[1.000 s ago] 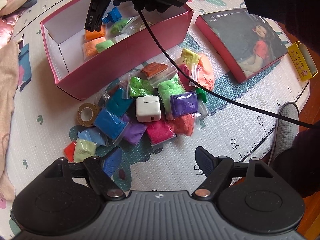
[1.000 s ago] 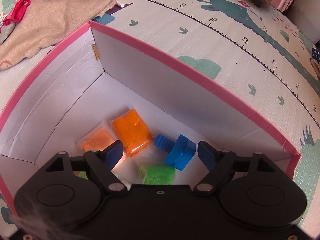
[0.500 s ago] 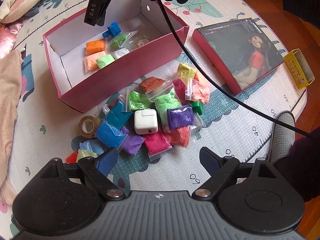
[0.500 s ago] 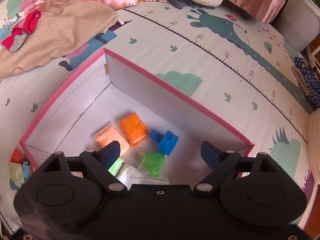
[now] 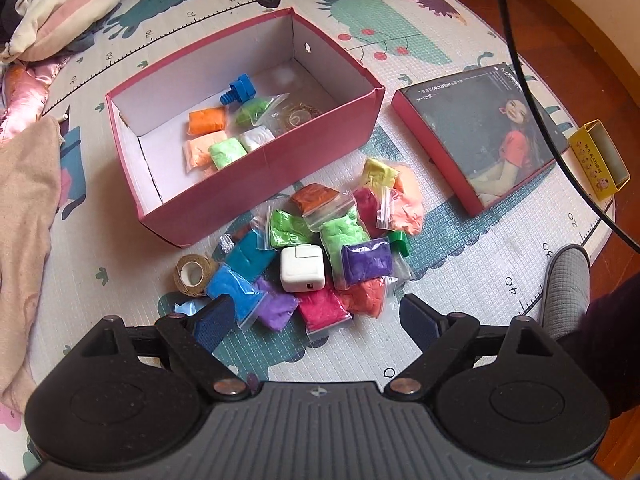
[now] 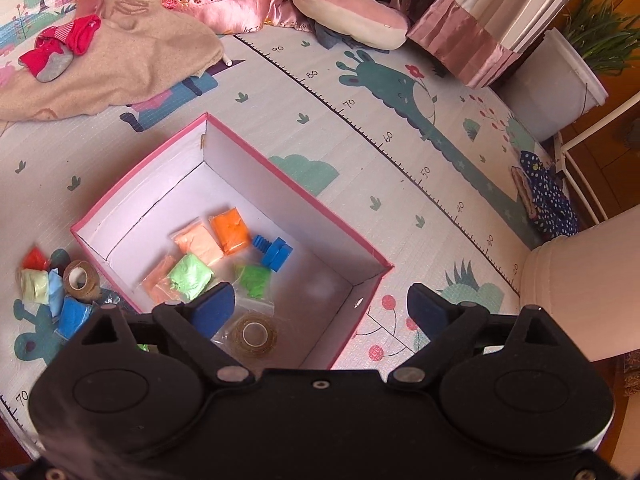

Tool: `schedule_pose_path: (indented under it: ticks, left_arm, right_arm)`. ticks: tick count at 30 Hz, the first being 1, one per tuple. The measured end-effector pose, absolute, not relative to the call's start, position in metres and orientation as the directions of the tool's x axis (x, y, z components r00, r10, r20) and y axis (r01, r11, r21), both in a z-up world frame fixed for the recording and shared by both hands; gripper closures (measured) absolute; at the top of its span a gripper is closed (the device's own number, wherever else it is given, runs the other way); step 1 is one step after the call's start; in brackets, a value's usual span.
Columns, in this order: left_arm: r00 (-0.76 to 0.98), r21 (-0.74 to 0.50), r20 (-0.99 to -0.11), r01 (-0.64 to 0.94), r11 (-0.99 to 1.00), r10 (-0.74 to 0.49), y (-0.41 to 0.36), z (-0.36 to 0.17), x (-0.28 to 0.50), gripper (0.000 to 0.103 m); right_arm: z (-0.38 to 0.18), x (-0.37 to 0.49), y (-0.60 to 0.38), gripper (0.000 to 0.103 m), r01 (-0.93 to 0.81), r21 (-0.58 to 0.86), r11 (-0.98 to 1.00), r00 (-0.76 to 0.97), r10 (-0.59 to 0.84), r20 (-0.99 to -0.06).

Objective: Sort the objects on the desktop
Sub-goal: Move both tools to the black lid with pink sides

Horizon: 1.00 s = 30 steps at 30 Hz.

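A pink box (image 5: 264, 168) stands on the play mat and holds a blue plastic bolt (image 5: 239, 91), several clay bags and a tape roll in a bag (image 5: 296, 114). In front of it lies a pile of coloured clay bags (image 5: 332, 240) with a white charger (image 5: 301, 268) on top and a brown tape roll (image 5: 193, 275) to its left. My left gripper (image 5: 314, 316) is open and empty, above the near edge of the pile. My right gripper (image 6: 318, 310) is open and empty, high above the box (image 6: 352, 248); the bolt (image 6: 274, 252) lies below it.
The box lid with a girl's picture (image 5: 480, 132) lies right of the box, with a small yellow tray (image 5: 600, 160) beyond it. A beige cloth (image 5: 24, 208) lies at the left. A grey slipper (image 5: 568, 288) is at the right. Pillows and clothes (image 6: 160, 20) are at the mat's far edge.
My right gripper has risen up out of the box, open, leaving the blue bolt inside. My left gripper has drawn back and up a little from the pile.
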<state>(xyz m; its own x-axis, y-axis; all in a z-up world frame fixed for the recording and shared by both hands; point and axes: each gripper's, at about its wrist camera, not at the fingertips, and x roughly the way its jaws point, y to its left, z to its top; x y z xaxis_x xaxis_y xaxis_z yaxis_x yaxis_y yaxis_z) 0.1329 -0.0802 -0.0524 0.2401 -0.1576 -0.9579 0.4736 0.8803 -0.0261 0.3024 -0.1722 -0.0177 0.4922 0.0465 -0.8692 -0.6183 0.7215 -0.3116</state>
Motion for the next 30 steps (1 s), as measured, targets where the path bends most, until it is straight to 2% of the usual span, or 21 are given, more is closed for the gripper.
schedule_pose_path:
  ticks: [10,18,26,30]
  left_arm:
    - [0.303,-0.042,-0.930,0.471,0.881,-0.206,-0.102,-0.031,0.144,0.013]
    - [0.344,-0.083,-0.891,0.518,0.851,-0.296,-0.146,-0.027,0.150,0.013]
    - [0.364,-0.182,-0.840,0.510,0.841,-0.402,-0.189,-0.039,0.159,0.013]
    - [0.335,-0.254,-0.832,0.478,0.841,-0.442,-0.202,-0.063,0.162,0.013]
  right_arm:
    - [0.042,0.264,-0.204,0.008,-0.592,-0.434,0.680,0.567,-0.032,-0.823]
    - [0.057,0.244,-0.268,0.007,-0.547,-0.480,0.686,0.559,-0.127,-0.819]
    - [0.037,0.240,-0.359,0.006,-0.477,-0.431,0.766,0.484,-0.180,-0.856]
    - [0.009,0.245,-0.429,0.006,-0.354,-0.301,0.886,0.435,-0.129,-0.891]
